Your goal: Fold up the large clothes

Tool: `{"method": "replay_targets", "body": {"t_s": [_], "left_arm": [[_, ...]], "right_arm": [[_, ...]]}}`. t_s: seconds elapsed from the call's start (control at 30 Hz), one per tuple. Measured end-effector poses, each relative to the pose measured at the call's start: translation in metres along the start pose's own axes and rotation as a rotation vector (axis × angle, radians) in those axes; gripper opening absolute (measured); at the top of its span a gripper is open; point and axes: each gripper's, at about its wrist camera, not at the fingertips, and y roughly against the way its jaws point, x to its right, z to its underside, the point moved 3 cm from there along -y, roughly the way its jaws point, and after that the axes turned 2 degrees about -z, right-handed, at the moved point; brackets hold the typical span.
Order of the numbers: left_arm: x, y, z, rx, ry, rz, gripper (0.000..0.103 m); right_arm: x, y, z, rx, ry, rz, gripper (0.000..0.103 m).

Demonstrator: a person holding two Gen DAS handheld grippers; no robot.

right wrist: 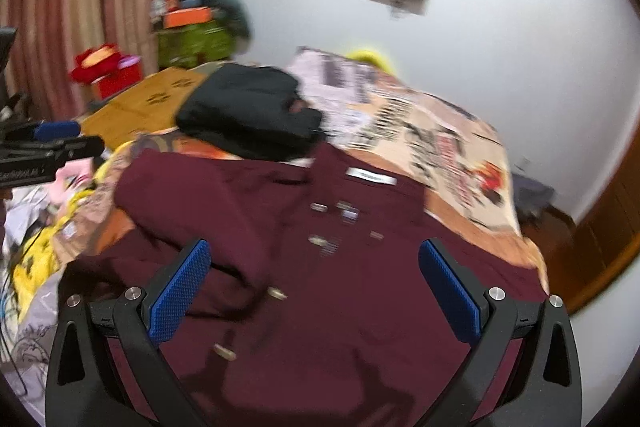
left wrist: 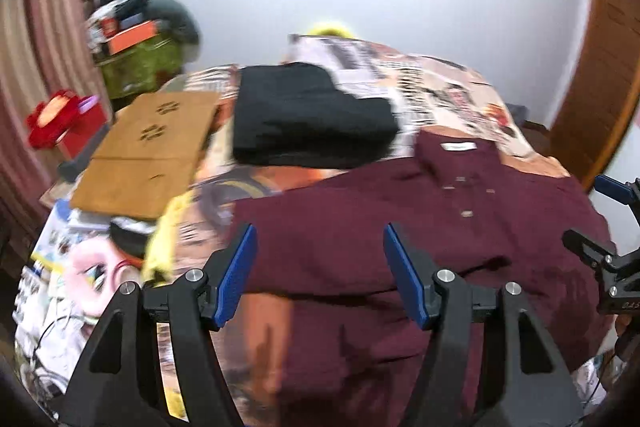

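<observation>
A maroon button-up shirt (left wrist: pixel 420 227) lies spread on the bed with its collar and white label at the far end; it also shows in the right wrist view (right wrist: pixel 320 287). My left gripper (left wrist: pixel 320 267) is open and empty above the shirt's left part. My right gripper (right wrist: pixel 316 287) is open and empty above the shirt's middle, near its buttons. The right gripper shows at the right edge of the left wrist view (left wrist: pixel 600 223). The left gripper shows at the left edge of the right wrist view (right wrist: pixel 76 139). Both views are blurred.
A folded black garment (left wrist: pixel 312 119) lies behind the shirt on the patterned bedcover (left wrist: pixel 440 87). Flat brown cardboard (left wrist: pixel 152 147) lies to the left. A red box (left wrist: pixel 68 123) and a cluttered green pile (left wrist: pixel 136 43) stand by the curtain. A wooden door (left wrist: pixel 600 87) is at right.
</observation>
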Motion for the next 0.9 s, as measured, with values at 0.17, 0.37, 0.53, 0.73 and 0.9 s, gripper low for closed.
{"method": "replay_targets", "body": {"t_s": [0.17, 0.37, 0.53, 0.73, 0.9], "left_arm": [[-0.055, -0.011, 0.019, -0.041, 0.093, -0.034, 0.064], [-0.095, -0.031, 0.052, -0.113, 0.172, -0.049, 0.064], [-0.113, -0.045, 0.073, -0.159, 0.214, -0.049, 0.064], [-0.124, -0.058, 0.088, -0.192, 0.234, -0.044, 0.064], [-0.124, -0.068, 0.098, -0.223, 0.244, -0.031, 0.064]], "right_arm": [[-0.056, -0.047, -0.012, -0.097, 0.094, -0.112, 0.103], [-0.121, -0.094, -0.014, -0.209, 0.247, -0.178, 0.103], [-0.171, -0.129, -0.003, -0.303, 0.408, -0.197, 0.102], [-0.189, -0.166, 0.016, -0.395, 0.503, -0.139, 0.095], [-0.182, -0.179, 0.012, -0.402, 0.436, -0.148, 0.05]]}}
